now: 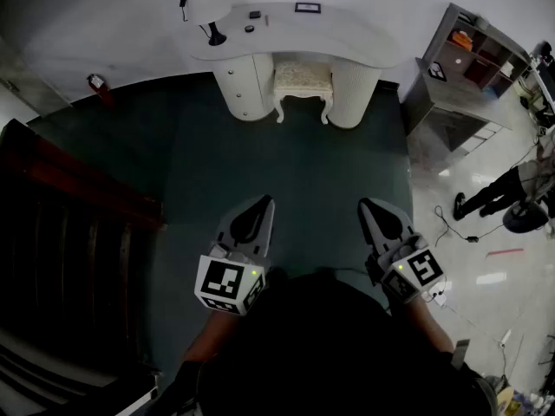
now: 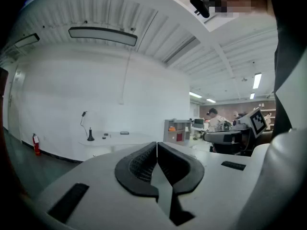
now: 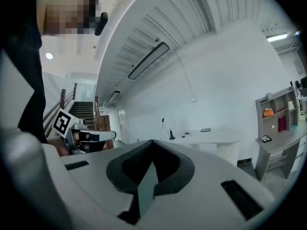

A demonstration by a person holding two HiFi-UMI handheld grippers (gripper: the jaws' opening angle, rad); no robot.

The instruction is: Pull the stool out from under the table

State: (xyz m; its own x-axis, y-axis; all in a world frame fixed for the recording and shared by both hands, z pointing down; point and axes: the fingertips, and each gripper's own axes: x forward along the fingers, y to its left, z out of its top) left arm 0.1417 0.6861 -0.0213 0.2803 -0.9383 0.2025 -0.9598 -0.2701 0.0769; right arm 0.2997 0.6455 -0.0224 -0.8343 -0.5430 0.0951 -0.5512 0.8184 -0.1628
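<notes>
While we stand on the dark green floor [image 1: 295, 167] with both claws low in front of us, the stool [image 1: 303, 83] sits tucked under the white table [image 1: 364, 35] at the top centre of the head view. Its pale cushioned seat shows between the table's two rounded pedestals.

The left gripper [image 1: 263, 203] points up-frame from the lower centre-left, and the right gripper [image 1: 365, 204] does the same from the lower centre-right. The stool lies well apart from both. It is straight ahead of the gap between them and touches neither.

In each gripper view, we see the jaws pressed together at the tips, with nothing caught between them.

A black-based lamp [image 1: 208, 17] stands on the table's left end. A grey shelf unit [image 1: 473, 55] stands against the wall at the upper right of the frame. On the pale tiles at the right edge, a person [image 1: 507, 189] appears in part.
</notes>
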